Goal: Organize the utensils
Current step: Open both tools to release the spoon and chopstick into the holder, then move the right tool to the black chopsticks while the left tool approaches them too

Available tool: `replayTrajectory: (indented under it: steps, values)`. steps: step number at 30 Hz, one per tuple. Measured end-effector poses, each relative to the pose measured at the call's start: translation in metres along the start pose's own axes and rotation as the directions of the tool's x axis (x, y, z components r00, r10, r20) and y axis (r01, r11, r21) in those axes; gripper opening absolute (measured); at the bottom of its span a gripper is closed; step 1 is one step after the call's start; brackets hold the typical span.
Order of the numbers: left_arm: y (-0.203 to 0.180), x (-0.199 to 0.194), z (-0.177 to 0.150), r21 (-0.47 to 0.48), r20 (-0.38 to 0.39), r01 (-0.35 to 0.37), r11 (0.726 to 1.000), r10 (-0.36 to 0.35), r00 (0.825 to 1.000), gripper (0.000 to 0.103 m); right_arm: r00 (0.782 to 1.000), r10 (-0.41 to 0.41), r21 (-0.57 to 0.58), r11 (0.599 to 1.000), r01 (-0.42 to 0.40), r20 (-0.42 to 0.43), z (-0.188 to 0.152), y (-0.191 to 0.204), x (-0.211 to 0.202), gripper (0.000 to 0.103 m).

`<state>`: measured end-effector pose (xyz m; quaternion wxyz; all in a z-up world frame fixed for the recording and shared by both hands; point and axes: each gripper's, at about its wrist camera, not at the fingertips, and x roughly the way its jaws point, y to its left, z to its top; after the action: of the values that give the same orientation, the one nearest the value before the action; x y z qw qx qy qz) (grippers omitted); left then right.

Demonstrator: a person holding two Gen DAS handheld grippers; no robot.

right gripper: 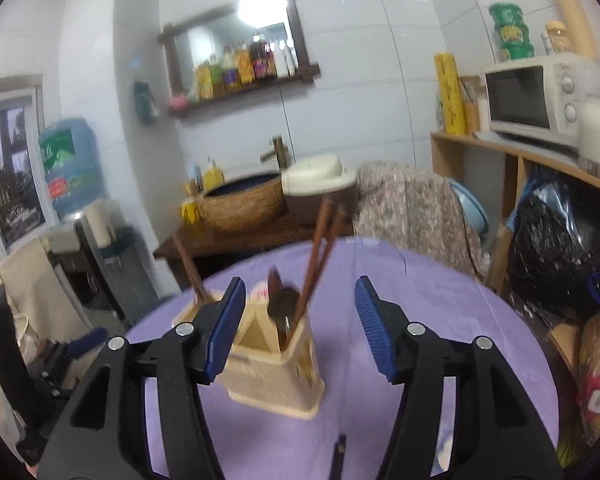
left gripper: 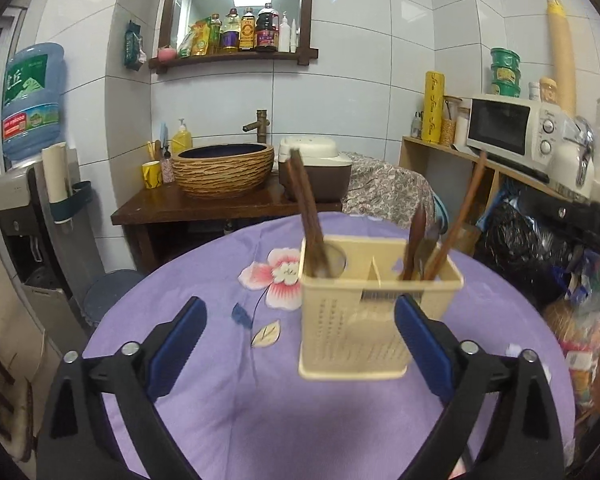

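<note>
A cream plastic utensil holder (left gripper: pixel 364 312) stands on the purple tablecloth (left gripper: pixel 236 400). Brown wooden chopsticks (left gripper: pixel 306 216) lean out of its left compartment; a wooden spoon (left gripper: pixel 416 240) and more chopsticks (left gripper: pixel 460 216) stand in its right one. My left gripper (left gripper: pixel 300 340) is open and empty, just in front of the holder, with its right finger overlapping the holder's right side. In the right wrist view the holder (right gripper: pixel 276 364) sits between and beyond my open, empty right gripper (right gripper: pixel 300 324). A thin dark utensil tip (right gripper: pixel 340 452) lies on the cloth at the bottom edge.
A basin sink (left gripper: pixel 224 172) on a wooden counter (left gripper: pixel 204 204) and a rice cooker (left gripper: pixel 316 168) stand behind the table. A water dispenser (left gripper: pixel 32 104) is at the left. A shelf with a microwave (left gripper: pixel 512 128) and bags (left gripper: pixel 528 248) is at the right.
</note>
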<state>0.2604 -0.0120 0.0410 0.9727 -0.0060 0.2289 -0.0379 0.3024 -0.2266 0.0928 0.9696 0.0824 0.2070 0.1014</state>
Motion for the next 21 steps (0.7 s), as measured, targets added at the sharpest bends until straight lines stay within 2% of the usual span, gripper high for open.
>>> replayTrajectory:
  steps: [3,5,8,11,16,21]
  values:
    - [0.007,-0.011,-0.031,-0.007,-0.039,0.003,1.000,-0.004,0.999,0.098,0.994,-0.039,-0.044,0.998,0.034,-0.106,-0.038,-0.007,-0.005,0.057]
    - [0.011,-0.015,-0.055,-0.016,-0.078,-0.019,1.000,0.018,0.997,0.098,0.982,-0.067,-0.060,0.997,0.057,-0.179,-0.066,-0.012,-0.004,0.057]
    - [0.012,-0.018,-0.081,-0.031,-0.134,-0.029,0.999,0.025,0.991,0.098,0.948,-0.106,-0.066,0.994,0.090,-0.302,-0.113,-0.023,0.000,0.049]
    - [0.005,-0.020,-0.097,0.008,-0.172,-0.037,0.999,0.038,0.984,0.098,0.908,-0.104,-0.046,0.995,0.094,-0.406,-0.156,-0.030,0.001,0.041]
    - [-0.004,-0.023,-0.109,0.026,-0.190,-0.022,0.999,0.026,0.981,0.098,0.880,-0.089,-0.032,0.996,0.083,-0.467,-0.186,-0.027,-0.001,0.034]
    - [-0.007,-0.027,-0.115,0.032,-0.188,-0.016,0.999,0.022,0.982,0.098,0.873,-0.115,-0.062,0.993,0.097,-0.474,-0.191,-0.018,-0.001,0.029]
